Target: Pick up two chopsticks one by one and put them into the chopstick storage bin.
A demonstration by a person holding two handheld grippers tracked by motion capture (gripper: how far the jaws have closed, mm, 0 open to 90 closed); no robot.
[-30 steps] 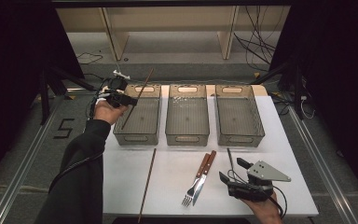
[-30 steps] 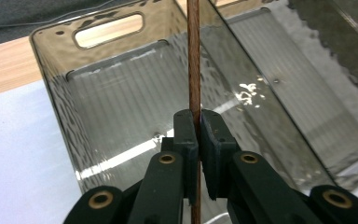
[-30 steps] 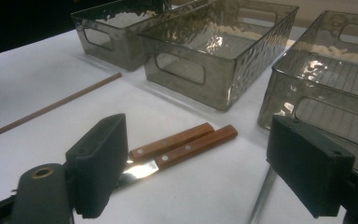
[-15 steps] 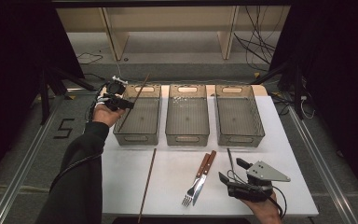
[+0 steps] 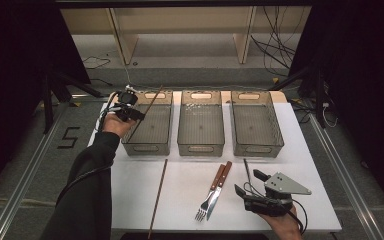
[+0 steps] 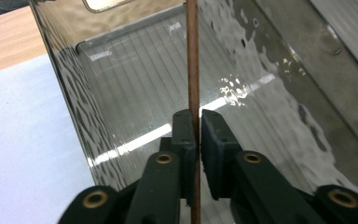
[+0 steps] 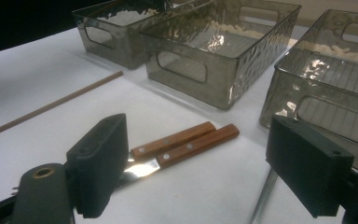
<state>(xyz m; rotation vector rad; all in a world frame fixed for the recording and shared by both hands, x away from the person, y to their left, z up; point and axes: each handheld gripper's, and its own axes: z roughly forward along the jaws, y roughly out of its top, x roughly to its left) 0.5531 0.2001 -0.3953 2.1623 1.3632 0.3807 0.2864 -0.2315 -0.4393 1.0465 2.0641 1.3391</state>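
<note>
The thin brown wooden chopstick (image 6: pixel 193 56) stood slanted over the leftmost clear grey plastic bin (image 5: pixel 150 127), pinched between the jaws of the left tongs (image 5: pixel 130 111), its lower end dipping into that bin. The left arm stretched forward, the hand at the bin's left rim. Well nearer than the bin, the right tongs (image 5: pixel 252 187) rested low on the white tabletop (image 5: pixel 180 200), jaws wide, beside a wooden-handled fork and knife (image 5: pixel 215 190).

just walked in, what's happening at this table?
A person is sorting utensils into bins. The left gripper is shut on a wooden chopstick, holding it over the leftmost bin. The right gripper hovers open near the fork and knife. A second chopstick lies on the table.
</note>
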